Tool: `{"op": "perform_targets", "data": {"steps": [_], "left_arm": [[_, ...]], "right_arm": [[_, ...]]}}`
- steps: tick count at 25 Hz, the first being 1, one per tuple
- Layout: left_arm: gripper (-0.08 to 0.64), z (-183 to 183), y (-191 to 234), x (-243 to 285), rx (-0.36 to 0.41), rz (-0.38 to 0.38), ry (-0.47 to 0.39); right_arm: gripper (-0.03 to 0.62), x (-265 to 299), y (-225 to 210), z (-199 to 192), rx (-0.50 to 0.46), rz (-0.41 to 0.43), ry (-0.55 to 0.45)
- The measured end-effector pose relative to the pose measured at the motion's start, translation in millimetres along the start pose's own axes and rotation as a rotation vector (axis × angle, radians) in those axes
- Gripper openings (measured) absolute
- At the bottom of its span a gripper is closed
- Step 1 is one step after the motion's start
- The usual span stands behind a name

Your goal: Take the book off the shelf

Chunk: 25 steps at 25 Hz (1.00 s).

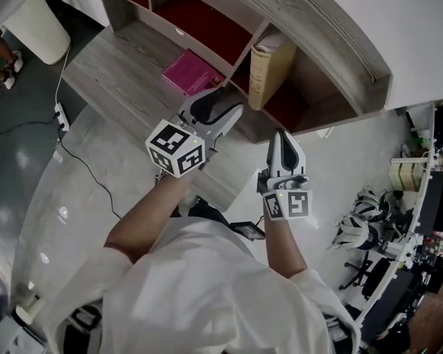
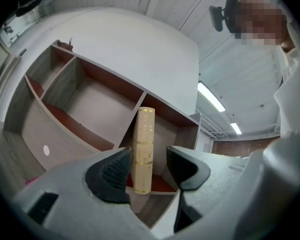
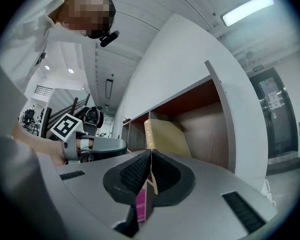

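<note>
The curved grey wood-grain shelf unit with dark red compartment linings (image 1: pixel 340 35) fills the space ahead. On its broad lower ledge a flat pink book (image 1: pixel 188 72) lies well apart from the work. The task's thing, a thick tan hardback book with gilt spine markings (image 1: pixel 269 72), stands upright in the right-hand compartment, just beside its left divider, untouched.

The left claw (image 1: pixel 218 113) stands wide, nothing pressed between its pads. In the left gripper view the tan spine (image 2: pixel 143 151) shows framed in the gap, apparently short of it. The right claw (image 1: pixel 284 150) hangs lower, jaws together on nothing.

This looks like the approach step, with the grasp not yet made. The next move calls for pushing the left claw forward until its pads straddle the spine, closing firmly, then drawing the book straight out, clear of the divider.
</note>
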<state>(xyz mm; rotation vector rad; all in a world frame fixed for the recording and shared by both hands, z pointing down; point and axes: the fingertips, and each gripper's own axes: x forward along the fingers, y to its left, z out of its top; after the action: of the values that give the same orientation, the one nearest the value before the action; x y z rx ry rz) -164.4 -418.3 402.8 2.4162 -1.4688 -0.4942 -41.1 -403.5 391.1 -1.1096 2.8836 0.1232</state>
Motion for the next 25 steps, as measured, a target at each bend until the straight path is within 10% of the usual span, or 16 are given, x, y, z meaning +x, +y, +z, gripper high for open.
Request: {"op": "perform_targets", "data": {"steps": [25], "left_arm": [[0.298, -32.7, 18.4, 105.5, -0.116, -0.050, 0.052]], "right_arm": [[0.015, -25.0, -48.6, -17.2, -0.035, -0.205, 0.082]]}}
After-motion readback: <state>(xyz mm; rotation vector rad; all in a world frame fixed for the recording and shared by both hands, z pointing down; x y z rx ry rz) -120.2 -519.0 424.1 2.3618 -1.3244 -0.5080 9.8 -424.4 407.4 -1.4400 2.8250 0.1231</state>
